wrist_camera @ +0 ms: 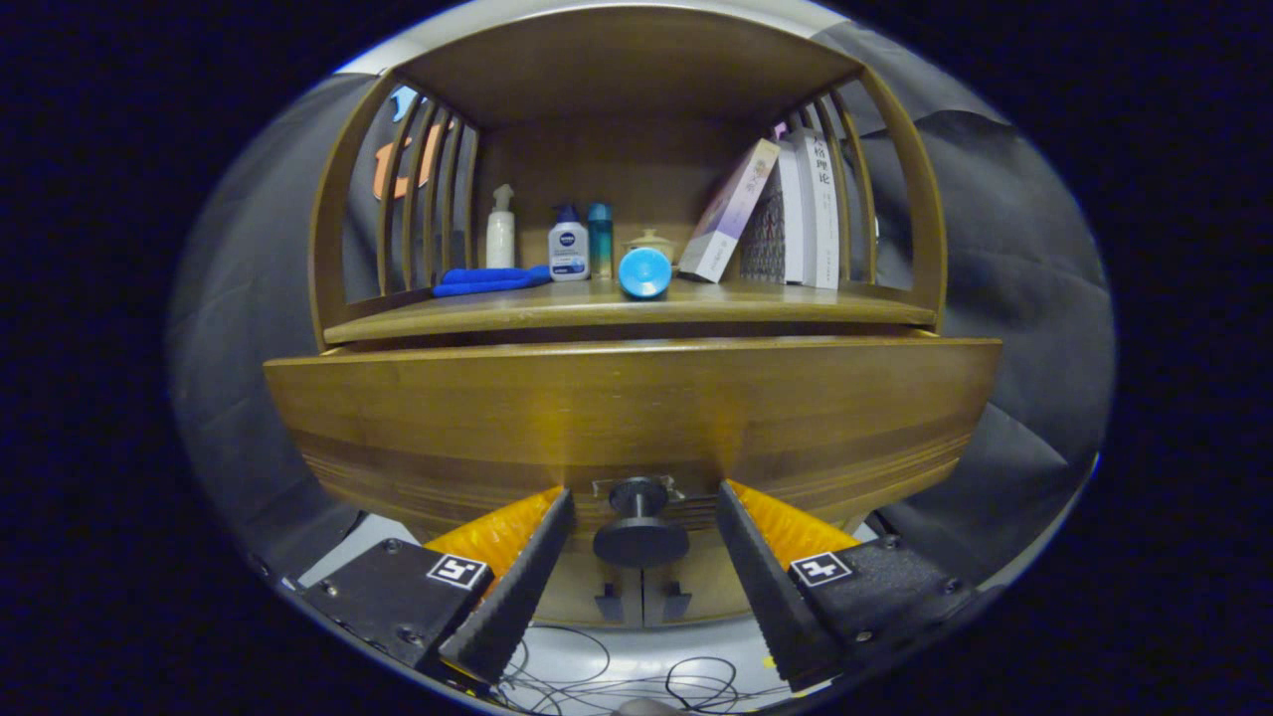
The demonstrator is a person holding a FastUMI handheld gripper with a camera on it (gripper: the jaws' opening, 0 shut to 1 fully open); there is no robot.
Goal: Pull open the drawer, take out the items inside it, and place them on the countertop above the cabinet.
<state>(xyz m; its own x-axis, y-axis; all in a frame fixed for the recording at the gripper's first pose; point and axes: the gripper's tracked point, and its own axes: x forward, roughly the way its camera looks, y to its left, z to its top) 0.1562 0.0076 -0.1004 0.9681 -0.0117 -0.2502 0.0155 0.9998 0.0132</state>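
Observation:
The wooden drawer front (pixel 636 418) stands pulled out a little from the cabinet, its top edge forward of the countertop (pixel 627 310). Its dark round knob (pixel 640 532) sits between the fingers of my gripper (pixel 644 512), which is open, with a gap on each side of the knob. The drawer's inside is hidden behind its front. On the countertop above lie a blue cloth (pixel 489 280) and a blue round-ended item (pixel 644 272) on its side.
At the back of the countertop stand a white pump bottle (pixel 500 231), a white-and-blue bottle (pixel 568 247), a teal bottle (pixel 600 239), a small lidded pot (pixel 651 242) and several leaning books (pixel 786 214). Cables (pixel 617 676) lie on the floor below.

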